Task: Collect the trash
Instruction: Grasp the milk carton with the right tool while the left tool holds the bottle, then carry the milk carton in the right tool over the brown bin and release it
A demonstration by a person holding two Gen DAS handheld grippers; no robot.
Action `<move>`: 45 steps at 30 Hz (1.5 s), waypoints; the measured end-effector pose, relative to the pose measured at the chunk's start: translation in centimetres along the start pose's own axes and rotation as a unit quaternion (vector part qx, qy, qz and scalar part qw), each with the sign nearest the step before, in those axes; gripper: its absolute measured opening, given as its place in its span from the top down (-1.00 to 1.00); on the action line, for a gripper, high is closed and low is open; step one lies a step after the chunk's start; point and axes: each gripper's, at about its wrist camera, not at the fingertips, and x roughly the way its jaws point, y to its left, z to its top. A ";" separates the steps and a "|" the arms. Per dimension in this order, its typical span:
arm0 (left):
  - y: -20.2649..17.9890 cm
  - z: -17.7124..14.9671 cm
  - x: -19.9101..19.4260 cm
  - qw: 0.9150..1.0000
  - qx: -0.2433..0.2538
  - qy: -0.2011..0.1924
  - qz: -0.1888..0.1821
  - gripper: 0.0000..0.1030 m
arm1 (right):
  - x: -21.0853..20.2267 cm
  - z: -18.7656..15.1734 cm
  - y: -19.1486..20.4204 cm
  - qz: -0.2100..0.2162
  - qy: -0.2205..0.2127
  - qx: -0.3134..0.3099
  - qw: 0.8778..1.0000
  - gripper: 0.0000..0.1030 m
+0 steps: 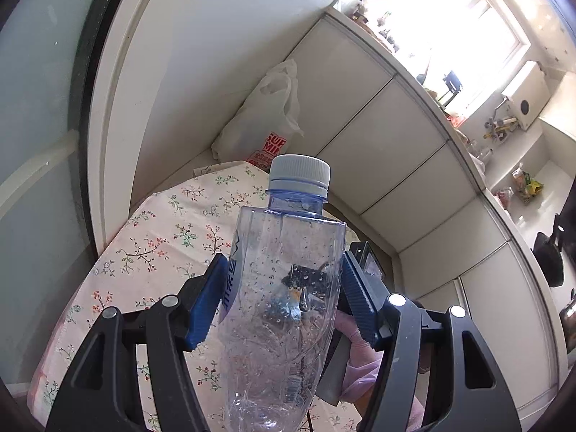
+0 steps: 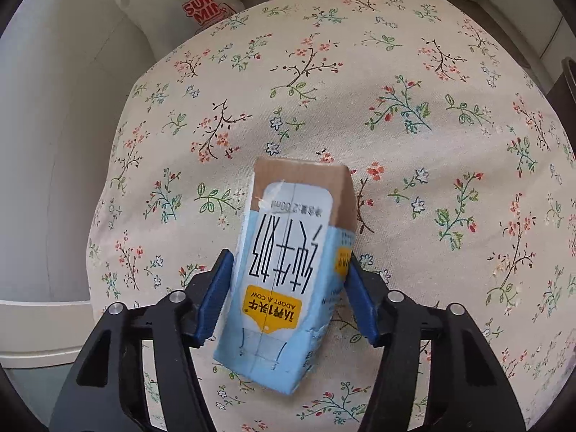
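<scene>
the bottle point(image 1: 284, 288) sits between the blue pads point(image 1: 207, 306) of the left gripper point(image 1: 284, 298), which clamp its clear, crumpled body from both sides at about half spread. its white cap point(image 1: 300, 171) points up and away from the camera, and droplets cling to the inside of the plastic. the bottle is lifted clear of the table point(image 1: 151, 244), which shows below and behind it under a floral cloth.

the carton point(image 2: 288, 270) lies between the pads point(image 2: 216, 298) of the right gripper point(image 2: 286, 297), a pale blue milk box with a brown end facing away and its print upside down to the camera. both pads touch its long sides, so the gripper is closed on it at a middling width. the carton's lower edge seems to rest on the floral cloth point(image 2: 396, 108), though i cannot tell whether it is lifted slightly.

past the table's far edge a white plastic bag point(image 1: 262, 115) with red lettering stands against the wall, well apart from both grippers. white cabinets point(image 1: 378, 126) run along the right side of the left wrist view, with a cluttered counter under a bright window point(image 1: 450, 18). a pink sleeve point(image 1: 360, 367) shows behind the bottle, low beside the right pad. nothing lies on the cloth between the carton and the bag.
</scene>
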 end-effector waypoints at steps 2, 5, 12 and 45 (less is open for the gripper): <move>0.1 -0.1 0.1 1.000 0.000 0.002 0.000 -0.22 | -0.4 -0.2 -0.3 0.000 -0.002 -0.008 1.000 -0.05; -0.1 -0.2 0.3 1.000 0.001 0.003 0.001 -0.22 | -0.8 -0.5 -0.3 -0.003 -0.009 -0.024 1.000 -0.04; -0.4 -0.3 0.8 1.000 0.000 0.010 -0.001 -0.22 | -2.6 -1.4 -0.9 -0.006 -0.027 -0.051 0.998 -0.04; -5.9 -5.2 7.4 0.996 0.043 0.070 -0.020 -0.22 | -23.3 5.7 -32.3 -0.202 -0.347 0.128 0.907 -0.68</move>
